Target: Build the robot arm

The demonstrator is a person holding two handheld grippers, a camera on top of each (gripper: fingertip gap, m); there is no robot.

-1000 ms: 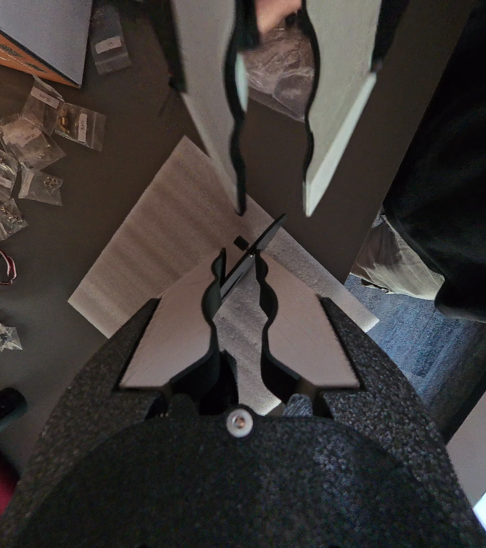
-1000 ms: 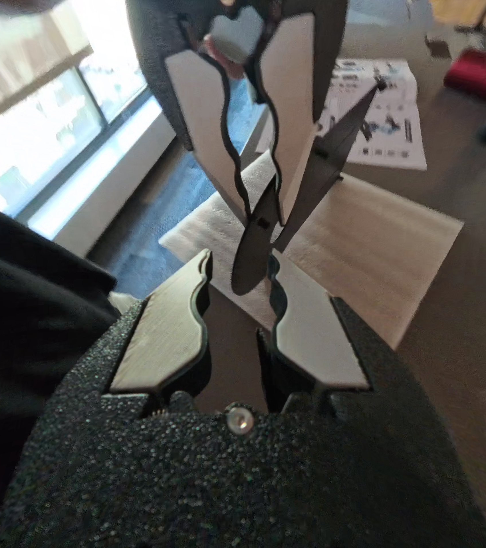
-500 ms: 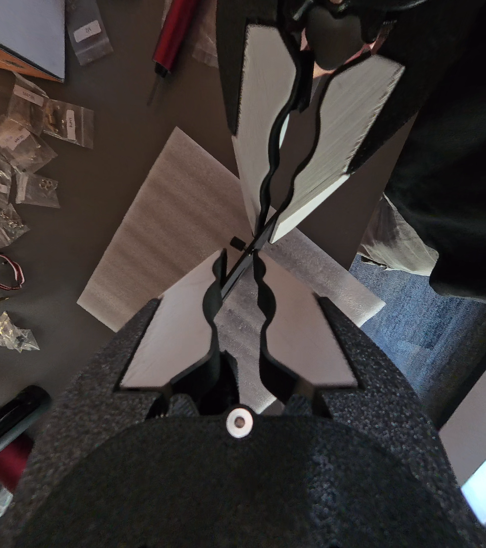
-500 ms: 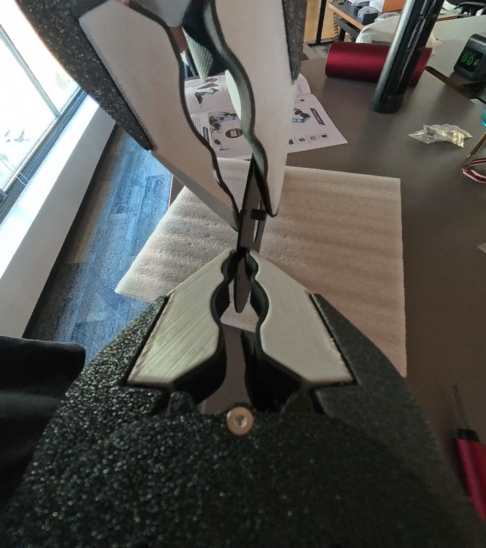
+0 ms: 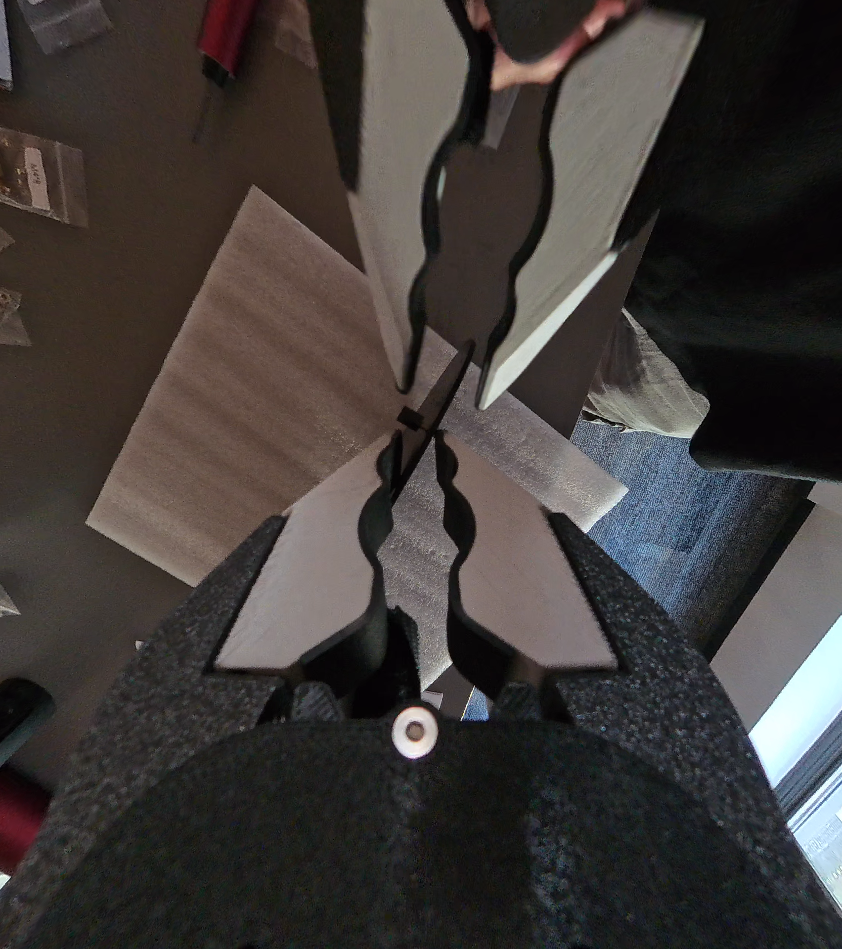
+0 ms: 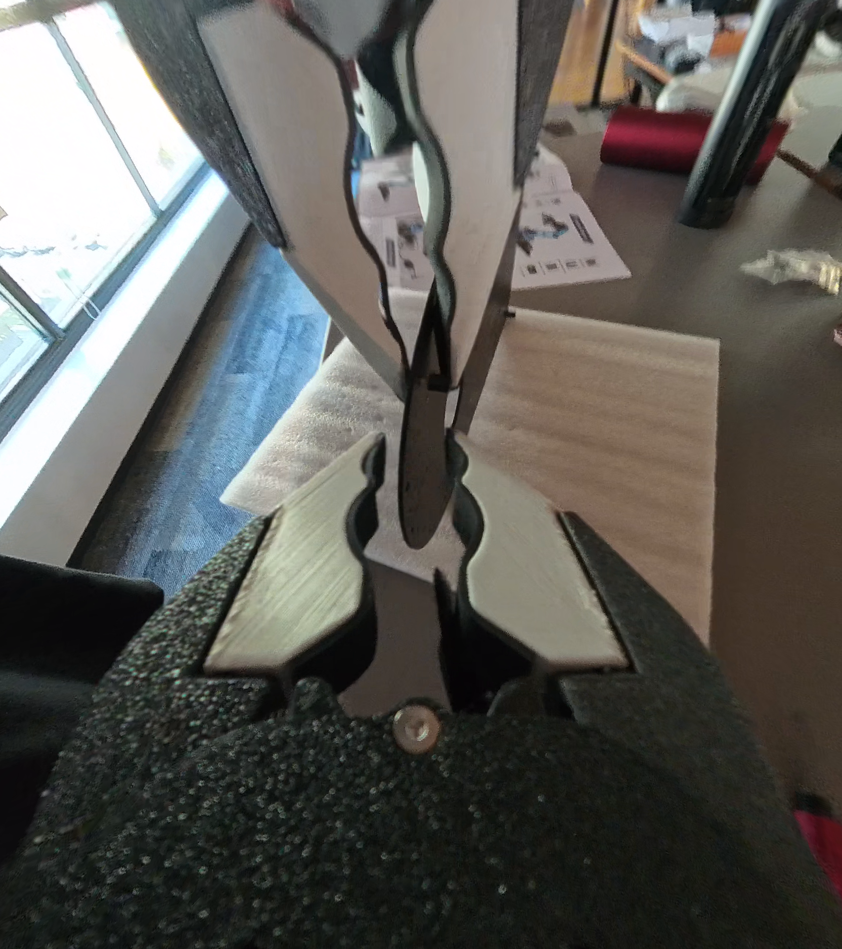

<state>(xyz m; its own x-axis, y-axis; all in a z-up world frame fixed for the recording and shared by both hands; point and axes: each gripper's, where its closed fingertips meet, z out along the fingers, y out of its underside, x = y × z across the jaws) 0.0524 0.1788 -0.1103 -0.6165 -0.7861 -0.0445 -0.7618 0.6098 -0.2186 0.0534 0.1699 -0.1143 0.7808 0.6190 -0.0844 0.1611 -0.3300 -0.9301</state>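
My left gripper (image 5: 416, 436) is shut on a thin flat black part (image 5: 447, 390), holding it edge-on in the air above a white foam sheet (image 5: 254, 385). The part points towards my right gripper (image 5: 444, 395), which is open with the part's tip between its fingers. In the right wrist view the part's rounded end (image 6: 421, 488) lies between the open fingers of my right gripper (image 6: 414, 436), close to the right finger. My left gripper (image 6: 429, 382) comes down from above and grips the part's other end. The foam sheet (image 6: 588, 436) lies on the table below.
Several clear bags of small parts (image 5: 33, 179) lie left of the foam. A printed leaflet (image 6: 562, 241), a red cylinder (image 6: 665, 138) and a black tube (image 6: 732, 128) stand beyond it. The table edge drops to blue carpet (image 5: 665, 493) by a window (image 6: 49, 154). A dark sleeve (image 5: 768, 205) is close. The tips of both grippers are at nearly the same place.
The right gripper closed on the part's rounded end half a second ago and has now opened again. The left gripper has kept its hold on the part.
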